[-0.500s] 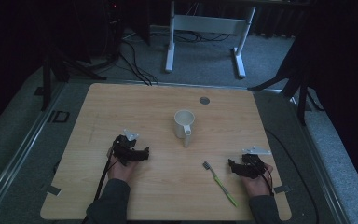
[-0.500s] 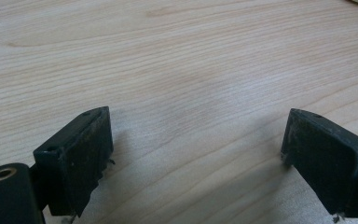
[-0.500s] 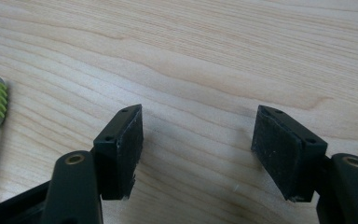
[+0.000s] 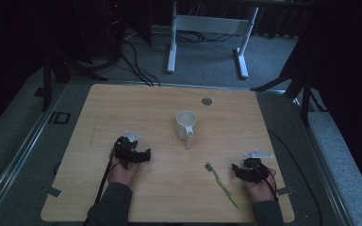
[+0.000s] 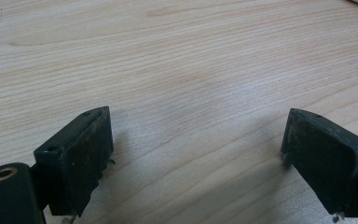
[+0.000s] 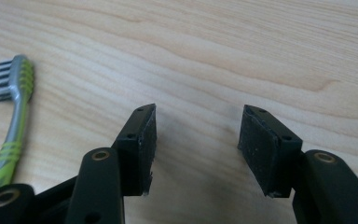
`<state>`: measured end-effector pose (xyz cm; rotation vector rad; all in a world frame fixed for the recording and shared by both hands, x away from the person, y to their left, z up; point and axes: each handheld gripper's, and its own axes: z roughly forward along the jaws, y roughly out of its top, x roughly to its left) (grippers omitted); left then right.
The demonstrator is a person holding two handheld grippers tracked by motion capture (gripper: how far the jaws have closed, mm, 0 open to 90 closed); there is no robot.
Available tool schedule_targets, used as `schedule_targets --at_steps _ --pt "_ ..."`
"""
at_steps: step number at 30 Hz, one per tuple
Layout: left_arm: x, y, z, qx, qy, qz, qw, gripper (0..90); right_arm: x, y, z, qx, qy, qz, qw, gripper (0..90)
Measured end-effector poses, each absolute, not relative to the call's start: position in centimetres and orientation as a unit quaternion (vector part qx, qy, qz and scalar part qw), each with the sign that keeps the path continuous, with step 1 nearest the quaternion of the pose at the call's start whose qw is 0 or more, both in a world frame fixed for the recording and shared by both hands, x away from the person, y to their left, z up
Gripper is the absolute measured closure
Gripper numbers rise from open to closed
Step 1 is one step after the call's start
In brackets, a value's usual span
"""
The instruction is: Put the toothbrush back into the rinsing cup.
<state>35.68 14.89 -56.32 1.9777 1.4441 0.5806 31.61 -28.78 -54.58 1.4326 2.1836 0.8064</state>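
While seen from above, white mug mid-worktop; up close, grey-green ribbed toothbrush beside right tool, gaping, empty; left tool likewise.

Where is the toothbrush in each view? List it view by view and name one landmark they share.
High view: the toothbrush lies near the front edge, just left of the right claw.
Right gripper view: the toothbrush runs along the left edge, bristles up.
Left gripper view: not in it.
Shared landmark: the wooden table, whose grain shows everywhere.
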Motion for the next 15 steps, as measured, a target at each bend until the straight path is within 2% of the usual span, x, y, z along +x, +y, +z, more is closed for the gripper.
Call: schedule_targets --at_steps 15 --pt "35.6 14.9 -56.3 0.749 0.545 0.219 0.308 9.3 30.6 -28.1 -51.5 0.494 0.794 0.287 0.208 53.2"
